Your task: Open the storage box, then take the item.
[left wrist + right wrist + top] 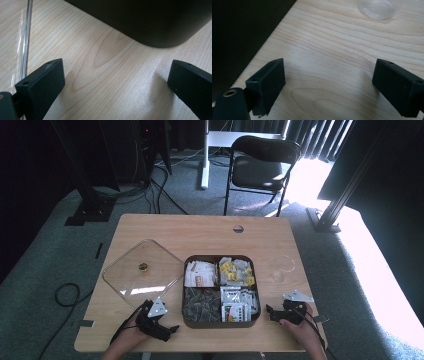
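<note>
Table [165,227]: light wood, seen from above; the person's forearms enter at 6 o'clock.

Tray [220,322]: dark, square, four compartments of tea packets, set at the table's centre toward the near edge. It lies between the two grippers. Its lid is off.

Lid [142,272]: clear, square, with a small knob at its middle, laid flat at 9 to 10 o'clock of the tray, its near corner just beside the left gripper. One edge is turned diagonally to the table's edge.

Cup [282,267]: small, clear, at 3 o'clock of the tray, well apart from the lid.

Left gripper [167,330]: at 7 o'clock of the tray, jaws spread wide, nothing held. In the left gripper view the tray's dark rounded corner [160,42] is seen ahead at 1 o'clock, and the lid's clear edge [25,50] at 10 o'clock.

Right gripper [269,312]: at 4 o'clock of the tray, jaws likewise wide apart and empty. In the right gripper view the cup [375,8] is seen ahead at 1 o'clock, the tray's wall [244,30] at 10 o'clock.

Judgement: the lid is nearer the left gripper by far; the cup is nearer the right.
</note>
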`<state>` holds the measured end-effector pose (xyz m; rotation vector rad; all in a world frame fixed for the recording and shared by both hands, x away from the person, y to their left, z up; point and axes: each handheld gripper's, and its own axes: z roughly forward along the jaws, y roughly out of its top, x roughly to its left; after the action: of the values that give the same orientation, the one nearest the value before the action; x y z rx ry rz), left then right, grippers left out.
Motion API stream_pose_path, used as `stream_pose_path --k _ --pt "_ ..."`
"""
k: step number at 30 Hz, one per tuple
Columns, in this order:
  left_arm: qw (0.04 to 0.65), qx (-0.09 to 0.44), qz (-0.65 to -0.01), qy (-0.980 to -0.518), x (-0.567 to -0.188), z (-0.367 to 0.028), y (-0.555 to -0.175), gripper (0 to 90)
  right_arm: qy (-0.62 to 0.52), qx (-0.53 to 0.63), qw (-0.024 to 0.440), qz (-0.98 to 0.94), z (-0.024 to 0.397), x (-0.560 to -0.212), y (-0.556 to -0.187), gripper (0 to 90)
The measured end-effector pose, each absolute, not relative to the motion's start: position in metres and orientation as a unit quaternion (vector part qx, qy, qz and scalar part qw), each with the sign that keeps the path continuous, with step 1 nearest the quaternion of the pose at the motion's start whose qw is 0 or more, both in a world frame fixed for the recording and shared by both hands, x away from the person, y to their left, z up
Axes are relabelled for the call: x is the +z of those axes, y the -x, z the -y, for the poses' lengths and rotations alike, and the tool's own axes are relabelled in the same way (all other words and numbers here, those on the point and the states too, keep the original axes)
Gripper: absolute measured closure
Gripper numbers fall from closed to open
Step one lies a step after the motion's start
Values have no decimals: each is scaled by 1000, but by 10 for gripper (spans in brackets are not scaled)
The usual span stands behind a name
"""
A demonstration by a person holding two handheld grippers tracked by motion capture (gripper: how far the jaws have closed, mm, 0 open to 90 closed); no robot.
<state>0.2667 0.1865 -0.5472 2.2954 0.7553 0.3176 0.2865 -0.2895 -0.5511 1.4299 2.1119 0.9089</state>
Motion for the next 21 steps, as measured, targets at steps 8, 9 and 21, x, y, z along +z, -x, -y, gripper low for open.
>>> stream_pose_path --k 8,9,21 --pt "344 126 -299 -881 -547 -185 -266 13 -508 330 214 -766 289 -551 -286 106" --pt "344 126 -299 -881 -547 -185 -266 14 -506 330 213 -768 289 -551 -286 106" --pt "346 121 -286 -885 -547 -184 -265 12 -495 333 187 -781 285 -547 -277 129"
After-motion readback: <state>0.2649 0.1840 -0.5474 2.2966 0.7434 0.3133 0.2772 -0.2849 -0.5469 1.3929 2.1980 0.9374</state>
